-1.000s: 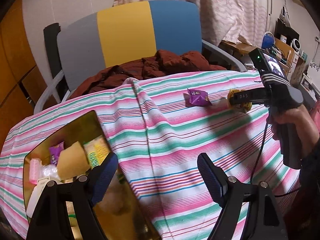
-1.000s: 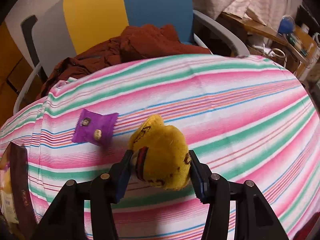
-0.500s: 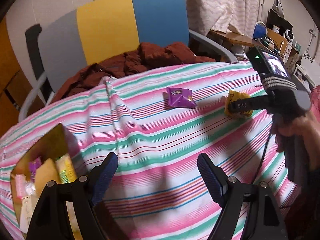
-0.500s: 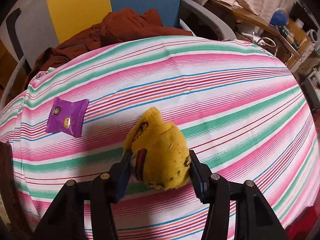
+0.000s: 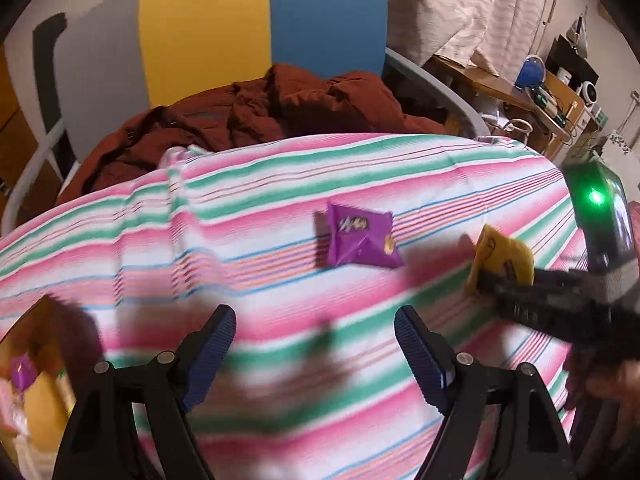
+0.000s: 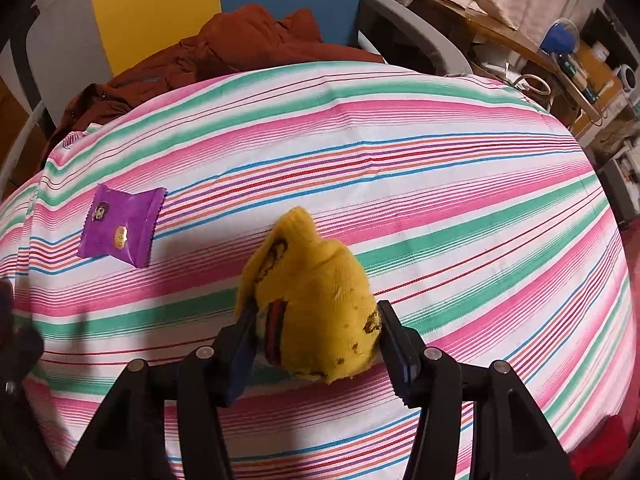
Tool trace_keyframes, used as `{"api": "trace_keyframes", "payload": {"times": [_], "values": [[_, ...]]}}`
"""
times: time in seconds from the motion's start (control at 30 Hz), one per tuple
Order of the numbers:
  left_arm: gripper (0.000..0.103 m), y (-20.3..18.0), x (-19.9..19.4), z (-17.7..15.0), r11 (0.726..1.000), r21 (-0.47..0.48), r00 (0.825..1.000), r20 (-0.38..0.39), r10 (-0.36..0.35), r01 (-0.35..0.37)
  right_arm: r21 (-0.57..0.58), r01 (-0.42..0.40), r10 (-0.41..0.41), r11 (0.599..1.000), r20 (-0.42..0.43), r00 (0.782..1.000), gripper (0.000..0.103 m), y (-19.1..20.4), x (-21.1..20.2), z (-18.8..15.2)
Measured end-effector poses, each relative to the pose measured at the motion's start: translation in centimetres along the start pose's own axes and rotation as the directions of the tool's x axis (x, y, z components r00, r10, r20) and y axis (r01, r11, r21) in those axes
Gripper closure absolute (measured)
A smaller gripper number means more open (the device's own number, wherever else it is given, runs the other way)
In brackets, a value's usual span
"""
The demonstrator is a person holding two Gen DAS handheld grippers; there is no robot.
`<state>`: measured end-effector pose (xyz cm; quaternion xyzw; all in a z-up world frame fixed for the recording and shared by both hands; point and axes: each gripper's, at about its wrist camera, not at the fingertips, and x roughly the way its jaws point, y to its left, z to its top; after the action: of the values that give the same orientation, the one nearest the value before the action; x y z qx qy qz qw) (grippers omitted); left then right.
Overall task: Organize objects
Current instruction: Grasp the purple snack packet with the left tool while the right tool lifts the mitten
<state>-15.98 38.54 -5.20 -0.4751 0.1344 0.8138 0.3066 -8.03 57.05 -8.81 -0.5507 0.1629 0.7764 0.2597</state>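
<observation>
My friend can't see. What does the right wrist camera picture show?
The right gripper squeezes a yellow sock above a striped tablecloth. A purple snack packet lies on the cloth to the left, and a chair stands behind.

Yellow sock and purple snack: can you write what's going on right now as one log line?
right gripper: shut on yellow sock | left gripper: open, empty | purple snack packet: lying on striped cloth

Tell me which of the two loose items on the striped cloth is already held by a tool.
The yellow sock, clamped in the right tool. The purple snack packet lies untouched on the cloth.
</observation>
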Motion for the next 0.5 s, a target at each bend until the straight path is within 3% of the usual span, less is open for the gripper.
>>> {"api": "trace_keyframes", "payload": {"times": [0.13,0.27,0.5], "values": [[0.02,-0.9,1.9,1.8,1.0,0.01,1.0,-0.004,-0.011,0.011,-0.014,0.007,-0.007,1.0,-0.008,1.0,0.041,0.0,0.1,0.0],[0.02,-2.6,3.8,3.4,0.997,0.077,1.0,0.014,0.015,-0.016,-0.025,0.012,-0.012,1.0,-0.011,1.0,0.04,0.3,0.1,-0.1],[0.017,-4.4,7.9,5.2,0.99,0.141,0.999,-0.021,0.026,-0.023,-0.029,0.027,-0.028,0.999,-0.01,1.0,0.031,0.7,0.1,-0.1]]}}
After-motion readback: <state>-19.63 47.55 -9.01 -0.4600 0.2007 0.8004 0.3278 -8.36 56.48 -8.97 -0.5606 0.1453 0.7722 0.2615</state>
